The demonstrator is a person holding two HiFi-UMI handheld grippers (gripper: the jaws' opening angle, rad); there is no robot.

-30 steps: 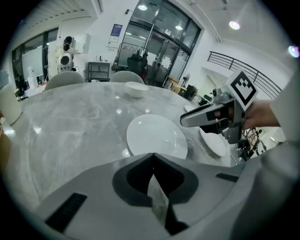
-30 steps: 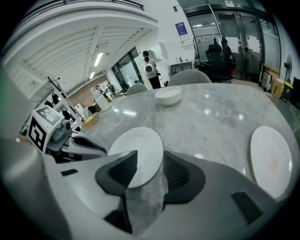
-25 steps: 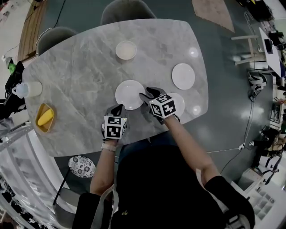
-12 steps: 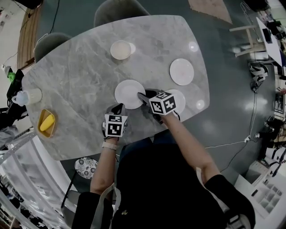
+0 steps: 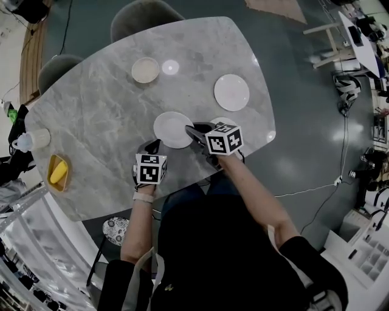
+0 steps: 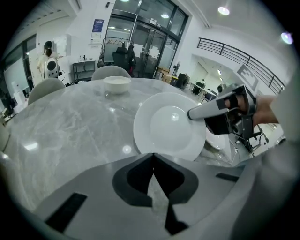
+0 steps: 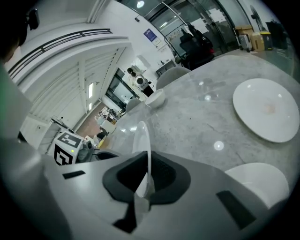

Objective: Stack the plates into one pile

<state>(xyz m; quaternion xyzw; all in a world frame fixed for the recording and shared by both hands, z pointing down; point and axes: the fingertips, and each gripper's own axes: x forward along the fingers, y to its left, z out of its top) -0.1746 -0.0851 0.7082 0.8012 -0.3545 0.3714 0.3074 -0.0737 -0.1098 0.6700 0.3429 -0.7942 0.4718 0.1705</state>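
Observation:
In the middle of the marble table [image 5: 103,115] lies a white plate [image 5: 172,129]. My right gripper [image 5: 191,130] is shut on its right rim. In the right gripper view this plate [image 7: 142,137] runs edge-on between the jaws. The left gripper view shows the plate [image 6: 169,125] with the right gripper's fingers [image 6: 199,112] on its edge. My left gripper [image 5: 154,145] is shut on nothing, just short of the plate's near edge. A second white plate [image 5: 231,92] lies at the far right. A third plate [image 7: 258,180] lies under my right hand.
A pale bowl [image 5: 146,70] stands at the table's far side, with two grey chairs [image 5: 141,12] behind it. At the left end are a yellow tray [image 5: 58,172] and a cup [image 5: 30,140]. The near table edge runs just behind both grippers.
The right gripper's jaws have closed onto the middle plate's right rim and the gripper has rolled. The left gripper has shifted slightly near the plate's front edge.

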